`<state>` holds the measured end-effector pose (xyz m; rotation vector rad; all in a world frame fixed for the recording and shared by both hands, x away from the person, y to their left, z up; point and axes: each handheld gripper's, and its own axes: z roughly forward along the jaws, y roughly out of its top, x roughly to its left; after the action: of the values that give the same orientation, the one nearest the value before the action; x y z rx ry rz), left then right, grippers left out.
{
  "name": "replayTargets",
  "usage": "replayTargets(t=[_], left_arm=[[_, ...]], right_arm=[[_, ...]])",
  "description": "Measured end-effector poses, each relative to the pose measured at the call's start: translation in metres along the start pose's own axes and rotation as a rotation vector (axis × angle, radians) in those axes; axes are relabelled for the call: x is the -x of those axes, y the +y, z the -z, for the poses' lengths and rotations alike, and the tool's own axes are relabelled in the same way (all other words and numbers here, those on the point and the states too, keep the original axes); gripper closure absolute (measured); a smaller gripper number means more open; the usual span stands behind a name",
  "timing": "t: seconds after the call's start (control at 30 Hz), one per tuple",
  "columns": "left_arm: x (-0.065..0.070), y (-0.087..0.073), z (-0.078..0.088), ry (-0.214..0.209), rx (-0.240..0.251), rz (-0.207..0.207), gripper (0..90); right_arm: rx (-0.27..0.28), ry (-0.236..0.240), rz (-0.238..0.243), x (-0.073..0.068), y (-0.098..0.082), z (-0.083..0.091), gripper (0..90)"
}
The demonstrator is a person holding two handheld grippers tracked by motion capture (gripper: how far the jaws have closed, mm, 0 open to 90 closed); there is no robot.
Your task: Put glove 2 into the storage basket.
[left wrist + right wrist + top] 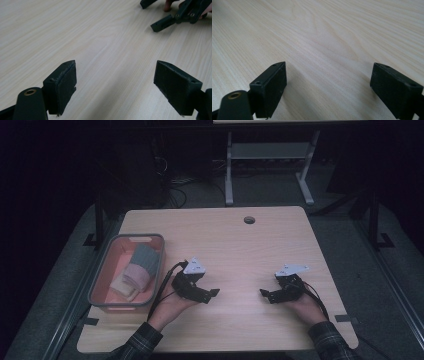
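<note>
Both hand-held grippers — left, right — rest spread and empty on the table. Folded cloths sit in the bin just left of our left one — soft, light; we'd pinch a folded edge.

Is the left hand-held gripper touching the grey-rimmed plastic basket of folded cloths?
Apart. The high view shows bare wooden table between the left hand-held gripper and the basket.

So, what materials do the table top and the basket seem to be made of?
Table top: likely wood or wood-look laminate, matte; pale grain lines run across it. Basket: probably moulded plastic, smooth; grey rim with a handle slot, pinkish inside. The folded items in it look like cloth.
</note>
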<state>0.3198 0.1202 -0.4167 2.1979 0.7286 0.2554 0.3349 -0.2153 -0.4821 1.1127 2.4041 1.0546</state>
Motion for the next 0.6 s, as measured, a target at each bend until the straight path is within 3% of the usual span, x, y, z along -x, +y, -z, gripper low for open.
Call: replayTargets(t=[0.27,0.6], left_arm=[[0.007,-0.013,-0.023,-0.004,-0.052,-0.038,16.4],[0.015,-0.026,-0.048,-0.002,-0.155,-0.097,14.6]], right_arm=[[0.000,0.000,0.001,0.000,0.000,0.000,13.5],[0.000,0.000,0.000,0.000,0.000,0.000,13.5]])
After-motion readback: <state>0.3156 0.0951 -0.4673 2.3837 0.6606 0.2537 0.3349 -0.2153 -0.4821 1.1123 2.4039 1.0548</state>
